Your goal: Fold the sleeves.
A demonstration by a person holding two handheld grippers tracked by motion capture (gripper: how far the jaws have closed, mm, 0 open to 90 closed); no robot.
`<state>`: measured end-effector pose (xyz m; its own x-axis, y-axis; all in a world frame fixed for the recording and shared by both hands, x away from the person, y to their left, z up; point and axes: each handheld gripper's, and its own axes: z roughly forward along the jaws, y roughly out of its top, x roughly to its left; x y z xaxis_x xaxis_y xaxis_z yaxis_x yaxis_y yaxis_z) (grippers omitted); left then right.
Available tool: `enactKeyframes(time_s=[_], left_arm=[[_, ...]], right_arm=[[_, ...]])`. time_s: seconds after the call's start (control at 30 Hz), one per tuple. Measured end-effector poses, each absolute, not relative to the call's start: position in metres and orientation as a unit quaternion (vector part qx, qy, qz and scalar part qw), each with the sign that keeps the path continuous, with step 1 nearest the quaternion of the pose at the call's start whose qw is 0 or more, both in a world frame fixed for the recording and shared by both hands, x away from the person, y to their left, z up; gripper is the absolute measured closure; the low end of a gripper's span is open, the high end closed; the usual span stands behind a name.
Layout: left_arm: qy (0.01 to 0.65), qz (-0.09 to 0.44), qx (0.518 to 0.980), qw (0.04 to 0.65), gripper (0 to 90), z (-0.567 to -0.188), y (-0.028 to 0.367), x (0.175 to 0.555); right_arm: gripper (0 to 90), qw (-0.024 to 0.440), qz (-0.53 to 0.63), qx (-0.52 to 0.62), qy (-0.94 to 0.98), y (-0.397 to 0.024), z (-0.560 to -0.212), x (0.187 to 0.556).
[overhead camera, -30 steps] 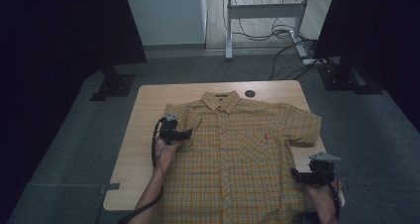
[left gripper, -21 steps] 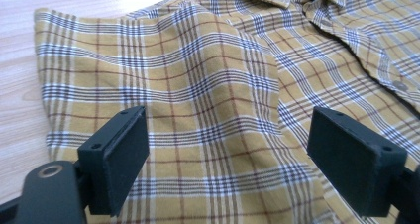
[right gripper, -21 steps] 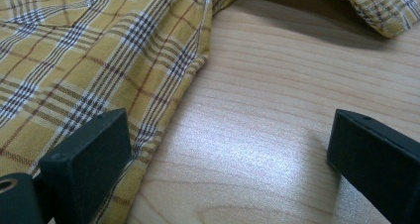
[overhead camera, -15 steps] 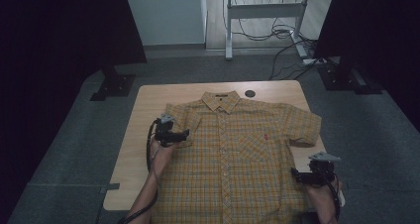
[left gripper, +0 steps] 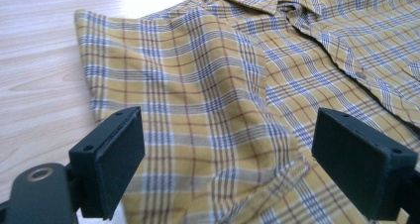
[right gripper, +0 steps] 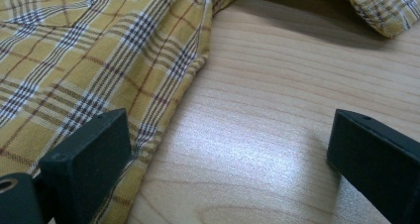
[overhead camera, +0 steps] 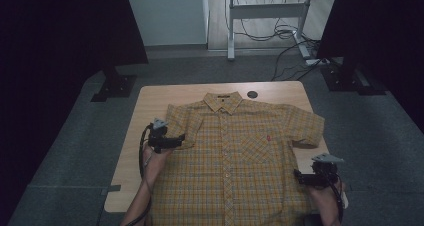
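**Shirt spread flat, both tongs open at its edges**

A yellow plaid short-sleeved button-up shirt [overhead camera: 235,156] lies face up on the light wooden table [overhead camera: 150,103], collar toward the far edge and hem toward the person. The left tongs [overhead camera: 179,138] hover at the shirt's left sleeve [left gripper: 163,70]; their jaws have just been opening and now stand wide, with the sleeve cloth below and between them but pressed by neither pad. The right tongs [overhead camera: 297,176] rest low beside the shirt's right side seam [right gripper: 173,100], jaws also wide apart, one over the cloth edge and the other over bare wood, gripping nothing.

The step in hand looks like folding, starting with a sleeve or side. To do it well, bring the left tongs down so one jaw slides under the sleeve's hem [left gripper: 86,60], then pinch a single layer near its outer corner. The right tongs should take the side seam the same way, so both lift together and the fold line stays straight.
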<state>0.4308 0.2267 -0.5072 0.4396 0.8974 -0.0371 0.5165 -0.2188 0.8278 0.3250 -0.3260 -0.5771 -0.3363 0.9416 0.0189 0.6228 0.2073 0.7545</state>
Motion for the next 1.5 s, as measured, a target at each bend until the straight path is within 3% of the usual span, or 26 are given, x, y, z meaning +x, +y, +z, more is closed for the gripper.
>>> enactKeyframes(time_s=[0.83, 1.3, 1.5], left_arm=[[0.483, 0.239, 0.739, 0.405, 13.0, -0.507, 0.272, 0.379], [0.514, 0.237, 0.73, 0.384, 12.8, -0.538, 0.303, 0.346], [0.521, 0.245, 0.741, 0.345, 12.8, -0.556, 0.309, 0.335]], right_arm=[[2.9, 0.231, 0.344, 0.527, 0.742, -0.326, -0.577, 0.325], [2.9, 0.231, 0.344, 0.53, 0.74, -0.326, -0.577, 0.325], [2.9, 0.233, 0.343, 0.533, 0.737, -0.325, -0.577, 0.324]])
